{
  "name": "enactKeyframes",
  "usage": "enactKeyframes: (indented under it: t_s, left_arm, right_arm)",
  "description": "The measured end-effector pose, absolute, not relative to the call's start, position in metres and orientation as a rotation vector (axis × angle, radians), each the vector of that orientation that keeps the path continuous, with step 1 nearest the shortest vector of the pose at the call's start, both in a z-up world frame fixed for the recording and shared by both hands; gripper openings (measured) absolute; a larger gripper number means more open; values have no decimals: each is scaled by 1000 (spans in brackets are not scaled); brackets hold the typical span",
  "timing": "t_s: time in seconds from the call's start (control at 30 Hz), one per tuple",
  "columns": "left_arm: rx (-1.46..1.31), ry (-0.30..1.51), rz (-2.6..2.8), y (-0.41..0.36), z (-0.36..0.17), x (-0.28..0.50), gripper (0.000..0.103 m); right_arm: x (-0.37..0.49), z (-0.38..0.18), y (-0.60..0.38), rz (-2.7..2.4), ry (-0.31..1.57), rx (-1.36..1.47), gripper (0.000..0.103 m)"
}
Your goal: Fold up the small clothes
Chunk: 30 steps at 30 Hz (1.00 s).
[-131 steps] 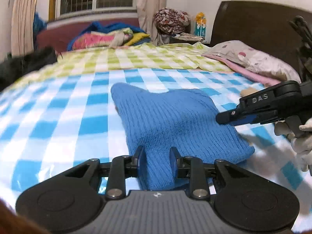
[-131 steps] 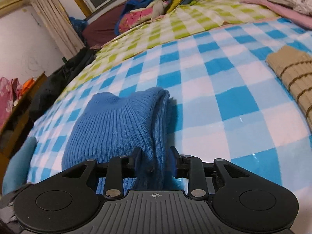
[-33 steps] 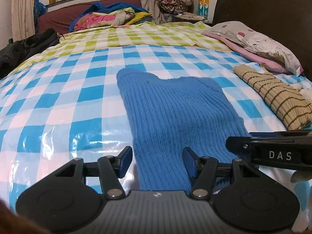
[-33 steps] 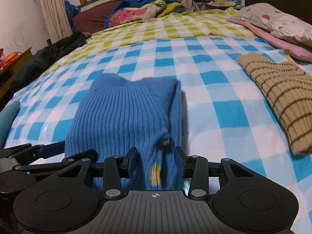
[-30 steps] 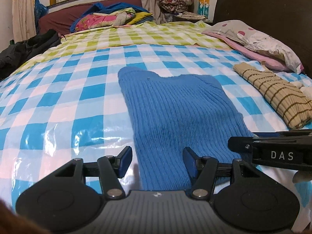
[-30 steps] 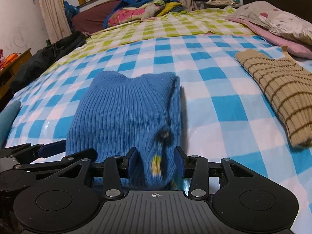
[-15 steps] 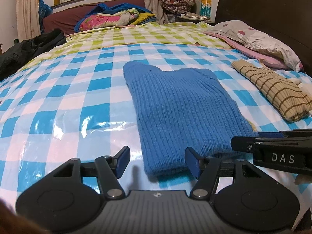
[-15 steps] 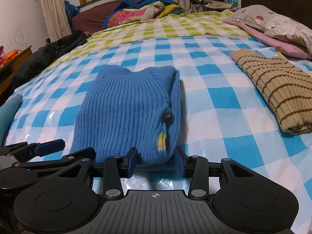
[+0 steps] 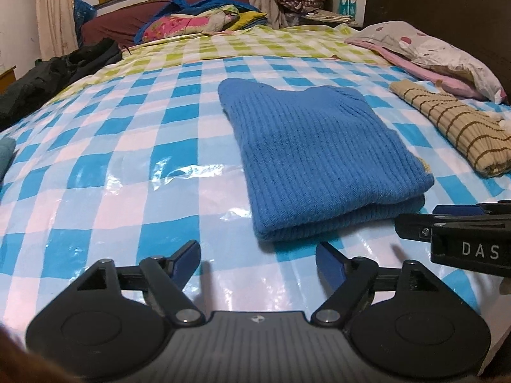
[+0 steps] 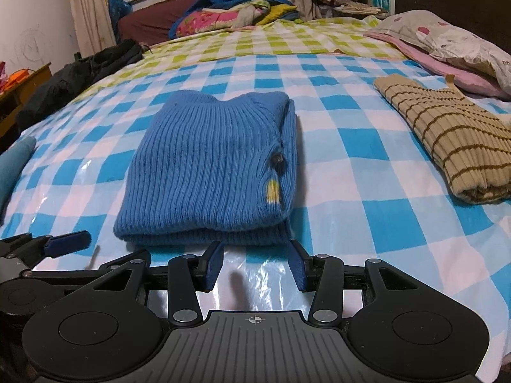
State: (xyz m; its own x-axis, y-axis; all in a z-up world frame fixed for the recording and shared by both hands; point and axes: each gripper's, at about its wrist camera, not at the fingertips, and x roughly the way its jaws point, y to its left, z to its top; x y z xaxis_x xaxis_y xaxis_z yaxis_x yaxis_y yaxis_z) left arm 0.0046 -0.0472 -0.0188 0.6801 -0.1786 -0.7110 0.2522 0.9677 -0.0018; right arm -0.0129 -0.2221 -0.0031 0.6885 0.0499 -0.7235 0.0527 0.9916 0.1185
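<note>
A blue ribbed knit sweater (image 9: pixel 319 159) (image 10: pixel 210 166) lies folded into a thick rectangle on the blue-and-white checked bed cover (image 9: pixel 111 159), its folded edge nearest me. My left gripper (image 9: pixel 258 255) hovers just short of that edge, jaws opening wide, nothing between them. My right gripper (image 10: pixel 254 265) also sits just short of the near edge, jaws opening, empty. The right gripper's finger (image 9: pixel 447 223) shows at the right of the left wrist view, and the left gripper's fingertip (image 10: pixel 64 241) shows at the left of the right wrist view.
A folded beige striped sweater (image 9: pixel 456 127) (image 10: pixel 447 137) lies to the right. Pillows (image 9: pixel 431 51) rest against the dark headboard. Black clothing (image 9: pixel 54 76) lies on the left edge, a colourful heap (image 9: pixel 198 19) at the far side, a teal item (image 10: pixel 12 162) at the near left.
Both grippers have let go of the blue sweater's near edge and drawn back toward me. Their jaws widened, the left most. The sweater now lies flat and folded, clear of both.
</note>
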Motion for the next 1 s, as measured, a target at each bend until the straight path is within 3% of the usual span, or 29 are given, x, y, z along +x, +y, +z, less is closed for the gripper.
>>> enactKeyframes:
  t_s: [0.37, 1.0]
  left_arm:
    - [90, 771, -211, -38, -17, -8, 102]
    - [79, 806, -193, -35, -27, -17, 103]
  right_arm:
    - [-25, -8, -214, 1, 823, 117, 45]
    - [-41, -17, -212, -10, 845, 124, 48]
